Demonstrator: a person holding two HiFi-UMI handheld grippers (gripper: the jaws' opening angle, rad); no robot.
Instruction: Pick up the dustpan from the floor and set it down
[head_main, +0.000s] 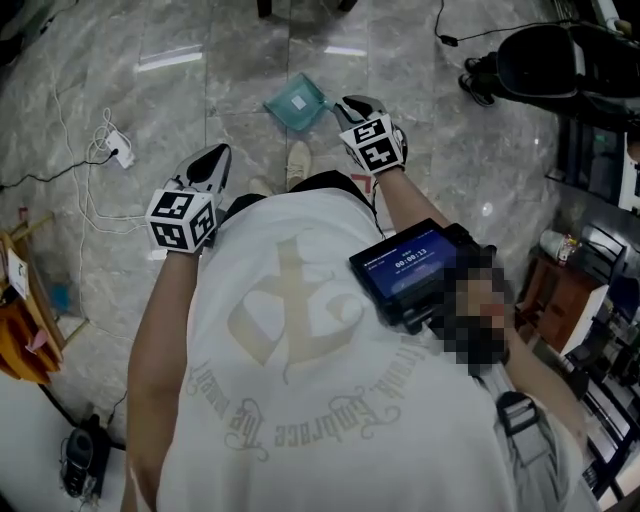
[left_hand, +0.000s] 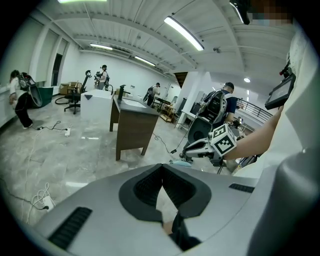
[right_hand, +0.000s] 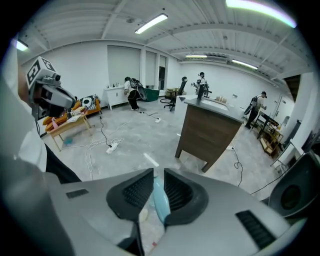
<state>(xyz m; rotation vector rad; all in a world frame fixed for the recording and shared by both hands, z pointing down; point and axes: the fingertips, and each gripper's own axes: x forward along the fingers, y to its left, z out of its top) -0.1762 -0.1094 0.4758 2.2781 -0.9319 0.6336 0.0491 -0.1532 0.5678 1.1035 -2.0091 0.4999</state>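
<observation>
Slippage is the main worry, judged from how the load is held.

Head view: the dustpan (head_main: 296, 103) is a teal plastic scoop, wide and shallow with a thin lip. It hangs off the tips of the right claw (head_main: 341, 104) over the glossy, grey-veined marble floor (head_main: 450, 160). How far it is above the floor cannot be told from here. A pale shoe (head_main: 297, 162) sits just nearer than the dustpan, so setting it down blind could land the pan on the foot. A white power strip (head_main: 120, 152) with loose cables lies well to the dustpan's left and is no hazard unless the pan is carried that way. The left claw (head_main: 220, 152) is also well to the dustpan's left.

Left gripper view: the left claw (left_hand: 162, 167) is pinched to a narrow V with its ribbed black pads meeting at the tips and nothing between them. The right claw (left_hand: 189, 151) shows beyond it, with a sliver of the dustpan (left_hand: 180, 161) beneath.

Right gripper view: the right claw (right_hand: 157, 176) is clamped on the dustpan's handle (right_hand: 161, 202), a slim, smooth, pale-blue bar running lengthwise between the ribbed pads. The bar is slick and rounded and the pan's weight sits out ahead of the grip, so it could twist or slide down through the pads. A hard plastic pan dropped on polished stone would likely skid away.
</observation>
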